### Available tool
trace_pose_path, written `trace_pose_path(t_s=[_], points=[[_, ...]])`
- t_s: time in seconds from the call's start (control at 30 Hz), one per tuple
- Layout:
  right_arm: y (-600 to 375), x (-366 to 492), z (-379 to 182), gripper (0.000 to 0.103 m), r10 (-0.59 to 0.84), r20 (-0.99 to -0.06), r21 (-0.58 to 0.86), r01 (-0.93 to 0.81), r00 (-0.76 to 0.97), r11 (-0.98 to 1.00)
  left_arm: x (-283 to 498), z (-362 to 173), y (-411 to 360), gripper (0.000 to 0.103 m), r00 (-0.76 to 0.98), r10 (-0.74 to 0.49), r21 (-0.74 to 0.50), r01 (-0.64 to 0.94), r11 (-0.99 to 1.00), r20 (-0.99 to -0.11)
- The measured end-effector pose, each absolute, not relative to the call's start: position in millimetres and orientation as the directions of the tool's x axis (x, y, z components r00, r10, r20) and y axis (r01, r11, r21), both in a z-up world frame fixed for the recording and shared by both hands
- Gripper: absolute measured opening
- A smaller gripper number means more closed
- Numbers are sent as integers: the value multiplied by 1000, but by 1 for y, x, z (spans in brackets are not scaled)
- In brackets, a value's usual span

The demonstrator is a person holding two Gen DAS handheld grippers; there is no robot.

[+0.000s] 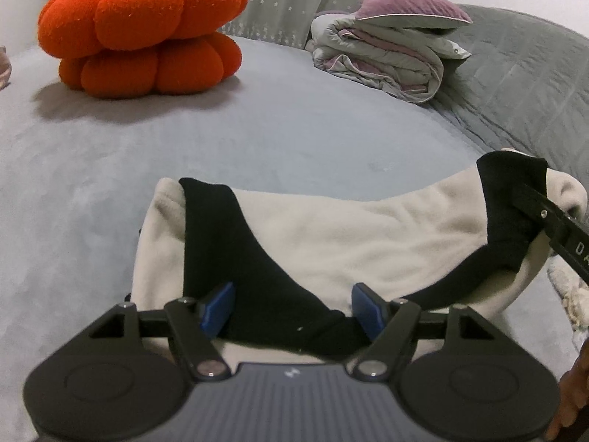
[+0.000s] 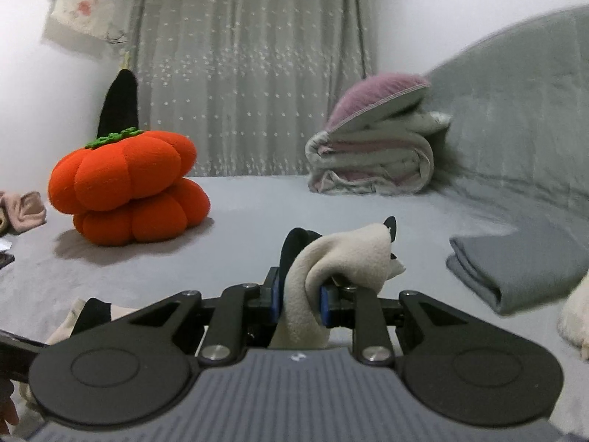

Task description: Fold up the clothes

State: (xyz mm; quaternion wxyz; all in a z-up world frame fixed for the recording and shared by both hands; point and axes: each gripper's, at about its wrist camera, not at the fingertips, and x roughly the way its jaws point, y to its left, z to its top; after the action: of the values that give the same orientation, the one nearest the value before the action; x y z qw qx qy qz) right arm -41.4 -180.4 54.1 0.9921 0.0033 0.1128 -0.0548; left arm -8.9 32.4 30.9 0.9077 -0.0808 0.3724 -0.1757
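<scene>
A cream fleece garment with black panels point(image 1: 331, 235) lies on the grey bed in the left wrist view. My left gripper point(image 1: 292, 307) is open, its blue pads point(image 1: 219, 305) on either side of a black part of the garment near its front edge. My right gripper point(image 2: 298, 294) is shut on a bunched cream and black corner of the garment point(image 2: 346, 254) and holds it raised. It also shows in the left wrist view point(image 1: 552, 221) at the garment's right end.
An orange pumpkin cushion point(image 1: 143, 29) sits at the back left of the bed point(image 1: 294, 125). A folded grey and pink quilt with a purple pillow point(image 1: 390, 48) lies at the back. A folded grey blanket point(image 2: 515, 265) lies to the right. Small pink cloths point(image 2: 22, 210) lie far left.
</scene>
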Motion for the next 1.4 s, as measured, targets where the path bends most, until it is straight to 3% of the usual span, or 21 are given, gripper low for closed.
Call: trace_pose_path(t_s=[0.4,0.7,0.97,1.23,1.4], points=[[-142,-38,60,23,-62,-162,-183,32,985,983,1,47,118,73,680,-451,-581,46,813,-578],[-85,-44,42,21,35,-176,-368,-99,984,925,1,43,147,73,689,-444,-624,-14,782,-573],[-45,-42,8,20,86,-294,-541,-239,952,806,3,44,154,75,691,-470,-658,-9,753,-548],[-29,-40,0,30,111,-339,-569,-297,934,767,0,42,160,77,693,-496,-696,-12,718,-524],[-30,-46,-7,31,122,-356,-602,-327,926,728,0,44,162,78,698,-507,-711,-4,703,-506]])
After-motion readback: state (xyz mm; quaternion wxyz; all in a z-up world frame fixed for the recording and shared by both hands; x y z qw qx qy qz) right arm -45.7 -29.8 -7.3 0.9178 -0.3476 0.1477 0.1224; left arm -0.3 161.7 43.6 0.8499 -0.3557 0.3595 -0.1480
